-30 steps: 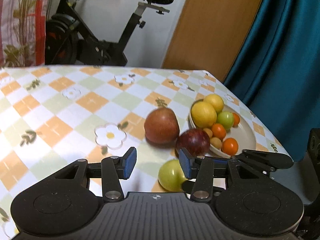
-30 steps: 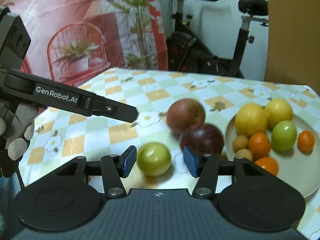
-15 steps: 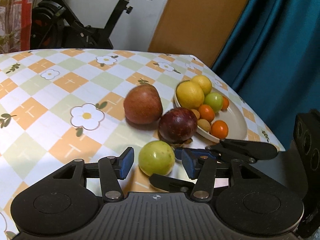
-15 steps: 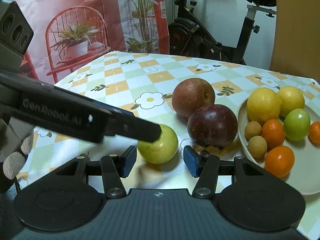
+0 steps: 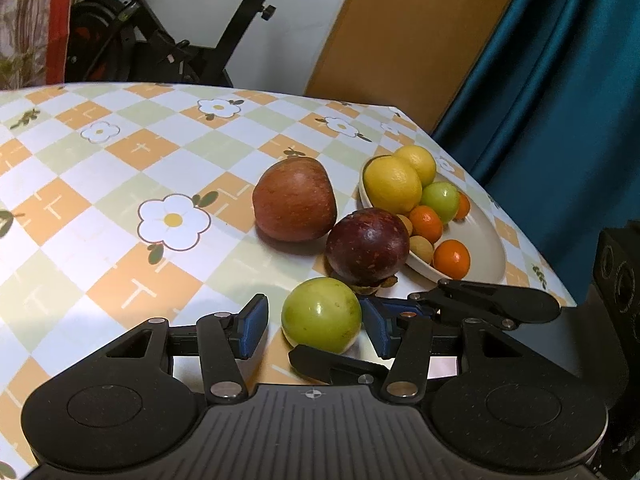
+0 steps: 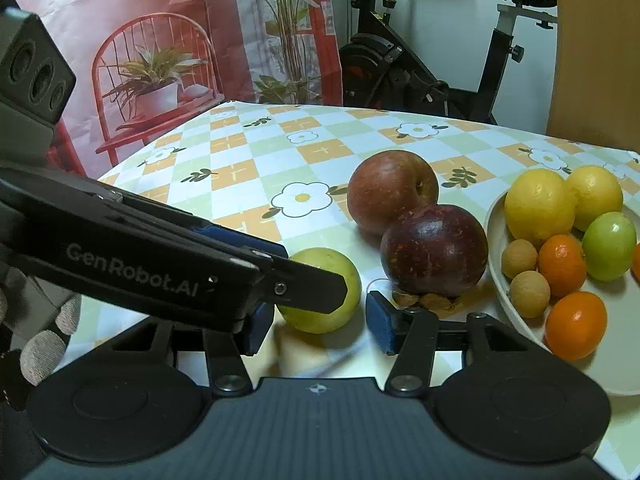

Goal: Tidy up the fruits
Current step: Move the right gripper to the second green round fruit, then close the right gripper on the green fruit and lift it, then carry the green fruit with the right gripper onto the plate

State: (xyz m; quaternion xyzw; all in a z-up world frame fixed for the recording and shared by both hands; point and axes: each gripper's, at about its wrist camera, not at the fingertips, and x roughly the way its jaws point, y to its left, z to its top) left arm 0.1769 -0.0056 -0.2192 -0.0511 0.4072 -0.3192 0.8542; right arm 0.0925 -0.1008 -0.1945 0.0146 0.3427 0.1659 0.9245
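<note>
A green round fruit (image 5: 321, 314) lies on the checked tablecloth, between the blue pads of my left gripper (image 5: 314, 330), which stands open with a gap on the left side. My right gripper (image 6: 320, 330) frames the same green fruit (image 6: 320, 292); its jaws are closing, with slim gaps at both pads. One left finger (image 6: 200, 272) crosses in front of the fruit. Behind it sit a dark purple fruit (image 5: 366, 246) and a red apple (image 5: 294, 200). The cream plate (image 5: 472, 276) on the right holds lemons, small oranges, a green fruit and brown longans.
The plate's rim (image 6: 496, 280) touches the purple fruit (image 6: 434, 250). The table's right edge runs just past the plate, beside a teal curtain (image 5: 560, 100). An exercise bike (image 6: 400, 68) stands behind the table. A gloved hand (image 6: 40, 352) is at the lower left.
My left gripper has sunk and closed in on the green fruit, which now lies between its pads. Its finger has slid across the fruit in the right wrist view. The right gripper has hardly moved.
</note>
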